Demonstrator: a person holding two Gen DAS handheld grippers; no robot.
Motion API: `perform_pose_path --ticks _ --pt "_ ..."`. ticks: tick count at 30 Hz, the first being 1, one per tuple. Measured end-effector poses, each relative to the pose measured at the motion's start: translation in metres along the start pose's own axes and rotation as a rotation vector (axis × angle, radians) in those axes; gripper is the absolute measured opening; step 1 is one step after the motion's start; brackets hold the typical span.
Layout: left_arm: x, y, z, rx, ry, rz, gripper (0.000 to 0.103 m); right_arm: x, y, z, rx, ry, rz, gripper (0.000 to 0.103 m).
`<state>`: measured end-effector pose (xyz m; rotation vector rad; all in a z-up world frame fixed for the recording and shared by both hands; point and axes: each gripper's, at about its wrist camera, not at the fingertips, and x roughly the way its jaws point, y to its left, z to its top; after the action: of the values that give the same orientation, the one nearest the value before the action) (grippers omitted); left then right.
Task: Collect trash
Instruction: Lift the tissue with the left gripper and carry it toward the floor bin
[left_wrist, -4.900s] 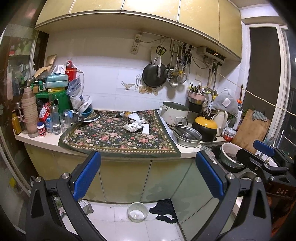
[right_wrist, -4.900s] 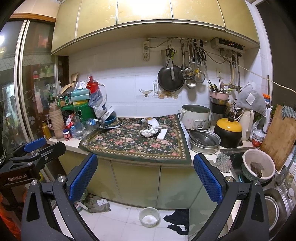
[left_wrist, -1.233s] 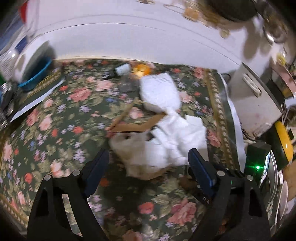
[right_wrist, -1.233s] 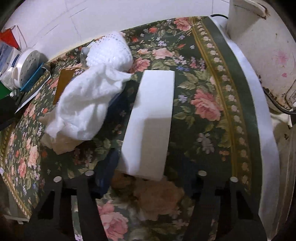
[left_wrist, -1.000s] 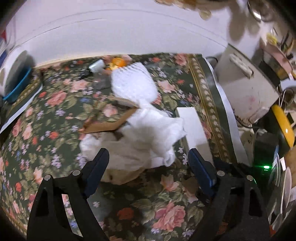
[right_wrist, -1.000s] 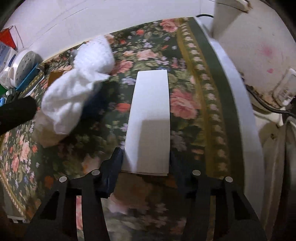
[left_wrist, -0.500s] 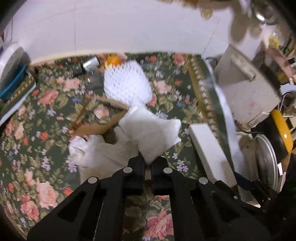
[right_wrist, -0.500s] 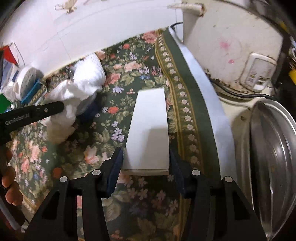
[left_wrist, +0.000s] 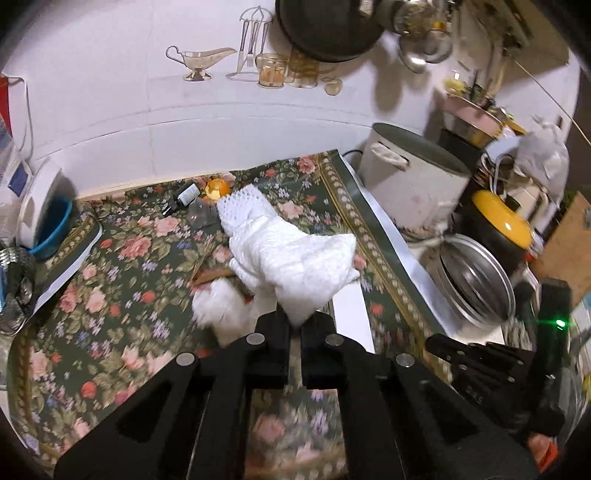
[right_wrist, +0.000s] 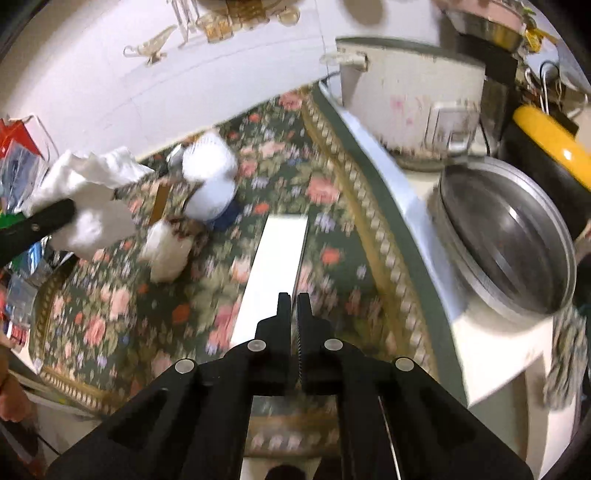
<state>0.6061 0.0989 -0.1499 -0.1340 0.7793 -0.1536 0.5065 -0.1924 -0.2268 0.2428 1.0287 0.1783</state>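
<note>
Looking along the left gripper (left_wrist: 294, 325), only its own view shows the jaws pinched on a corner of the crumpled white paper (left_wrist: 295, 258), lifted off the floral mat (left_wrist: 122, 266). In the right wrist view that gripper enters from the left edge, paper bunched at its tip. The right gripper (right_wrist: 294, 306) points steeply down, jaws closed with nothing visible between them; the white slab (right_wrist: 273, 269) lies just ahead beneath it. Bare counter edge (right_wrist: 424, 236) and a steel bowl (right_wrist: 509, 236) sit right.
</note>
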Motion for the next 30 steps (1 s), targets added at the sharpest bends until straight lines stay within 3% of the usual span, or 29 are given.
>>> perform_pose_path --ticks 1,3,5,8,19,24,27,28,30 --pt "-0.005 0.002 -0.005 0.005 0.002 0.001 0.003 0.003 0.003 -0.006 0.002 0.019 -0.002 0.005" --pt "-0.017 0.005 -0.019 0.008 0.003 0.008 0.003 0.011 0.007 -0.017 0.003 0.055 -0.002 0.023" --pt "-0.026 0.009 -0.03 0.005 0.002 0.021 0.003 0.015 0.01 -0.024 0.005 0.059 0.005 0.066" --pt "-0.034 0.016 -0.044 -0.01 0.014 0.047 0.003 0.025 0.019 -0.028 -0.006 0.037 -0.003 0.077" --pt "-0.037 0.045 -0.072 -0.036 0.057 0.084 0.003 0.095 0.046 -0.031 -0.071 0.09 -0.197 0.077" --pt "-0.036 0.054 -0.077 -0.031 0.065 0.084 0.003 0.105 0.047 -0.033 -0.04 0.084 -0.229 0.073" --pt "-0.035 0.057 -0.079 -0.032 0.071 0.085 0.003 0.106 0.046 -0.031 -0.003 0.07 -0.223 0.062" --pt "-0.036 0.058 -0.08 -0.031 0.073 0.084 0.003 0.106 0.048 -0.03 -0.005 0.061 -0.22 0.051" --pt "-0.036 0.057 -0.081 -0.027 0.077 0.08 0.003 0.106 0.049 -0.029 -0.002 0.058 -0.215 0.048"
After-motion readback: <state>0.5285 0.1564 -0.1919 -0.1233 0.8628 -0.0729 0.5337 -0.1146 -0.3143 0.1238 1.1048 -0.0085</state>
